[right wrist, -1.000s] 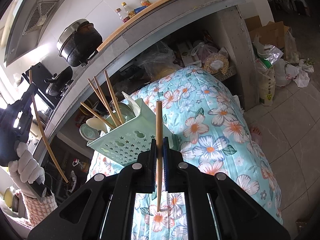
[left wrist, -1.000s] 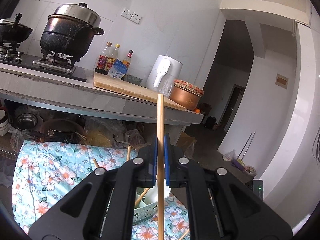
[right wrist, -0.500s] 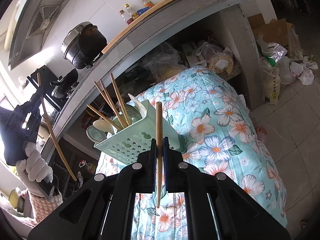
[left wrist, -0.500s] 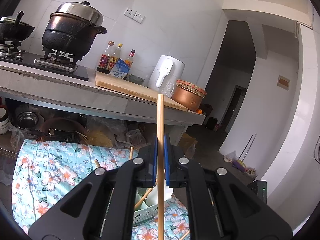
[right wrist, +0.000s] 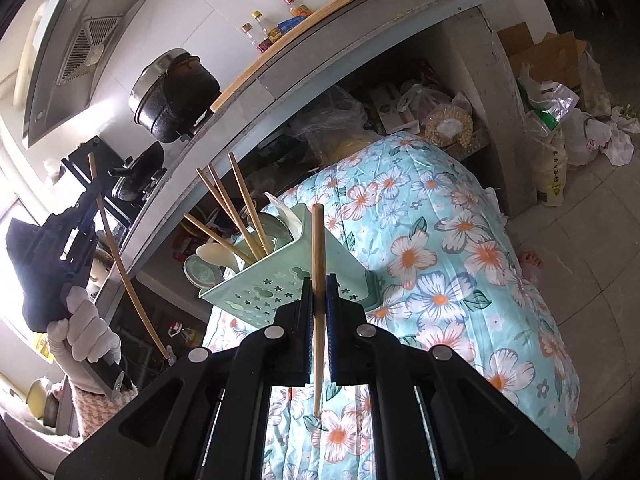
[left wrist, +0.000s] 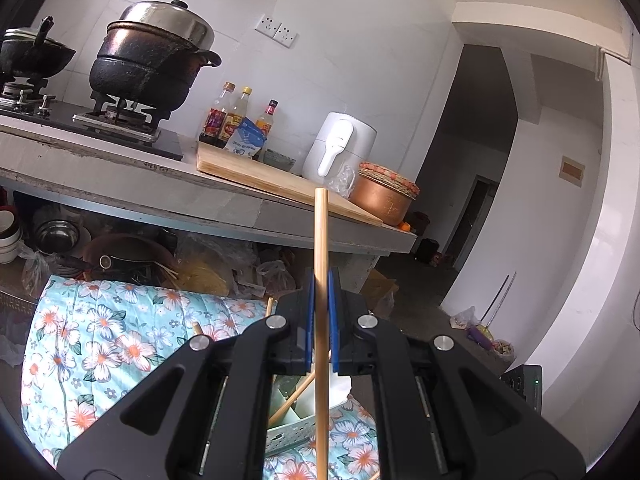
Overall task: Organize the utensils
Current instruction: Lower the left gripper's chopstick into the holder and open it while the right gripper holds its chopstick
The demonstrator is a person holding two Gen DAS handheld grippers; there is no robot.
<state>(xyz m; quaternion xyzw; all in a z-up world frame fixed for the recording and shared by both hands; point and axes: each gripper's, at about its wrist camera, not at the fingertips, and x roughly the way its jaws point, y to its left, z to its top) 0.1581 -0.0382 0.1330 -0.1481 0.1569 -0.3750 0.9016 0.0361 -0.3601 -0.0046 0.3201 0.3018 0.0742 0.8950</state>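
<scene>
You are in a kitchen with a grey concrete counter [left wrist: 224, 208], and below it a low surface is covered with a light blue cloth with a flower print [right wrist: 440, 280]. On this cloth stands the mint green plastic utensil basket with star-shaped holes [right wrist: 288, 280], which already contains several wooden chopsticks and pale spoons.

Your right gripper [right wrist: 319, 304] has its jaws closed narrowly on one long wooden chopstick [right wrist: 318, 248], which stands nearly upright just in front of the basket. Your left gripper [left wrist: 321, 320] also clamps a second wooden chopstick [left wrist: 321, 240], held upright and higher, to the side of the basket.

I think the risk is in the placing. The basket is light and seems to sit a little tilted on the soft cloth, so a push against its rim could tip it over. The sticks inside lean in different directions, and your chopstick may catch on them. A thin round stick can also turn between the pads if its tip meets resistance.
</scene>
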